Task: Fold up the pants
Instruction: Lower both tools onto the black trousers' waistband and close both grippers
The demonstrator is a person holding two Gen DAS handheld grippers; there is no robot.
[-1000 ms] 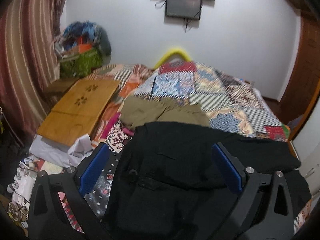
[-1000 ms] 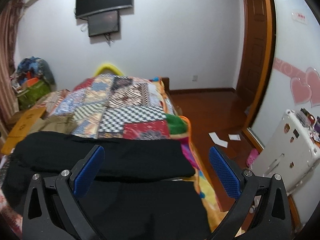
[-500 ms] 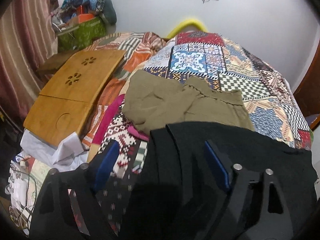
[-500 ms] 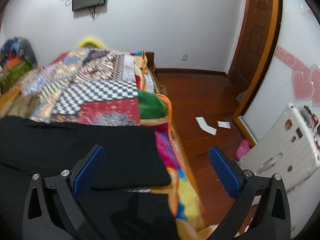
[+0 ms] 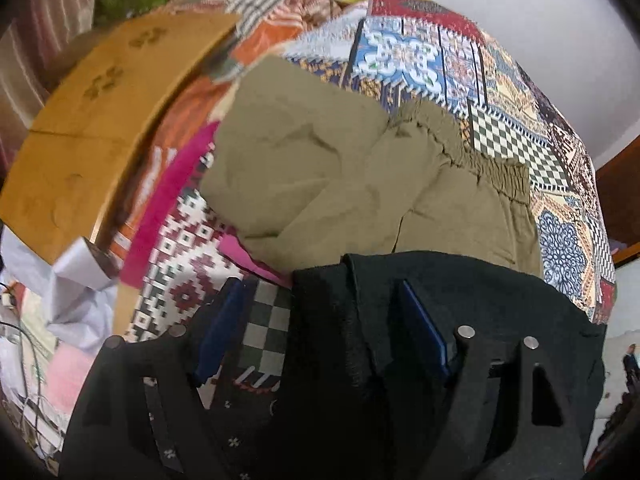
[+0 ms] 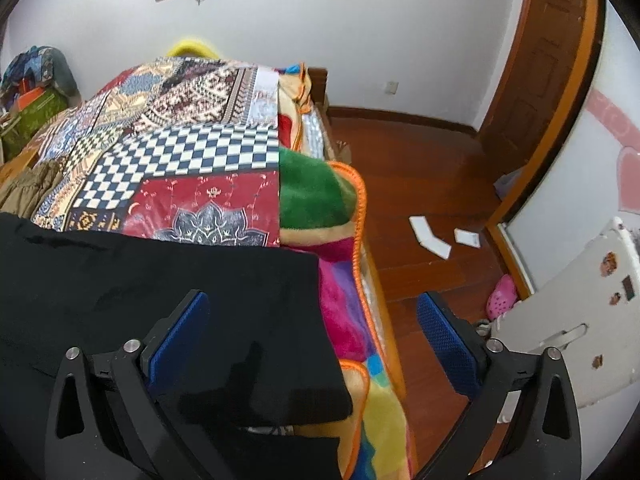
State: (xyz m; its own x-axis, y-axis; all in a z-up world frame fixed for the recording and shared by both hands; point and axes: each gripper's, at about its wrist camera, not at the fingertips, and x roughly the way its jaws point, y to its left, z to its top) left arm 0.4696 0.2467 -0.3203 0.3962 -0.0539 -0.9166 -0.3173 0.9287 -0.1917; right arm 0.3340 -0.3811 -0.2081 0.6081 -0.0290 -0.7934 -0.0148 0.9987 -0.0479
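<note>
Jaws of both grippers gape, tilted down over black pants.

No writing, brand, number or sign can be read in either view. The stickers on the white suitcase are too small to make out, and the two white papers on the floor show no legible print.
</note>
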